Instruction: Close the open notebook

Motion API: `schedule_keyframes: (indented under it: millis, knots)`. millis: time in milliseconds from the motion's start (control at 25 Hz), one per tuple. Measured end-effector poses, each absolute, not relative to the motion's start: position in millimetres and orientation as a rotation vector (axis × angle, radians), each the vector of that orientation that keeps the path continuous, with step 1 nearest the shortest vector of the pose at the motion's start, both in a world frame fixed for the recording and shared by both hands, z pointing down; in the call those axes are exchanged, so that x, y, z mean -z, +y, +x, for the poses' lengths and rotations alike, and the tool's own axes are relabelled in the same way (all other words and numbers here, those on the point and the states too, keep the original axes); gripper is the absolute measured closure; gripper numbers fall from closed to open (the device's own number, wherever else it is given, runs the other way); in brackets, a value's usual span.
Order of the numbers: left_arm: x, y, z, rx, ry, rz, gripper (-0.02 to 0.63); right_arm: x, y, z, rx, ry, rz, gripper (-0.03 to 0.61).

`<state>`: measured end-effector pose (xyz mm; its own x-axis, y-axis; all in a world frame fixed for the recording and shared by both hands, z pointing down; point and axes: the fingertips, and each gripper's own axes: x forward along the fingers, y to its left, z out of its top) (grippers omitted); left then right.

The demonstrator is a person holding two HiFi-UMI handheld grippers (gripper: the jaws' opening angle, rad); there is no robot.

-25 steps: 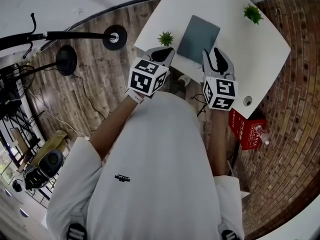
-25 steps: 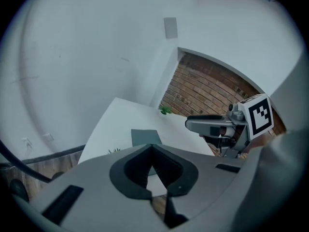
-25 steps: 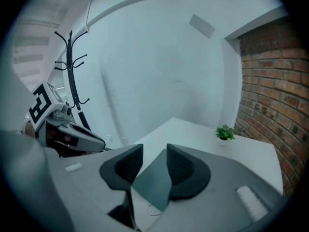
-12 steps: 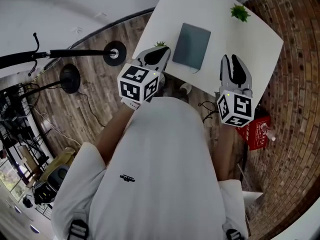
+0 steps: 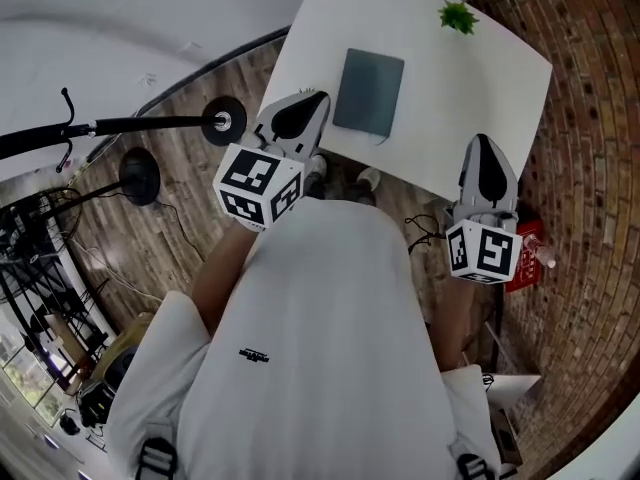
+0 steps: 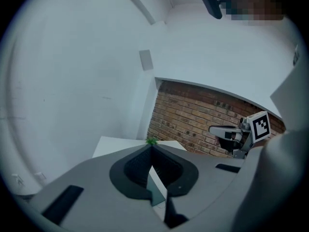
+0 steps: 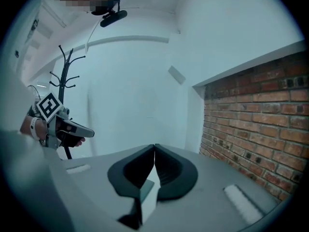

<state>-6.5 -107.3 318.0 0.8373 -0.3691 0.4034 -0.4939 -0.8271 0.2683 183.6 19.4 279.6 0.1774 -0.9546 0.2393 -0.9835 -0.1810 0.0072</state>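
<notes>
The notebook lies shut and flat on the white table, its grey-blue cover up. My left gripper hovers off the table's near-left edge, just left of the notebook and apart from it, shut on nothing. In the left gripper view its tips meet, with a sliver of the cover showing below them. My right gripper hangs beyond the table's near-right edge, away from the notebook. Its jaws have just been closing and now meet with nothing between them.
A small green plant stands at the table's far corner. On the wooden floor to the left are a round stand base and cables. A red object lies on the floor by the right gripper, near the brick wall.
Both grippers have risen and drawn back from the notebook. The right one swung right, past the table's edge, and its jaws closed. The notebook has not moved.
</notes>
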Motion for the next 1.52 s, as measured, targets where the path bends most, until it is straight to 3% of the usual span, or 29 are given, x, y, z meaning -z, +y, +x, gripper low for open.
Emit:
schedule_keyframes:
  millis: [1520]
  knots:
    - [-286, -90, -1, -0.348, -0.687, 2.76, 0.611, -274, 46, 181, -0.232, -1.9, 2.375, 0.566]
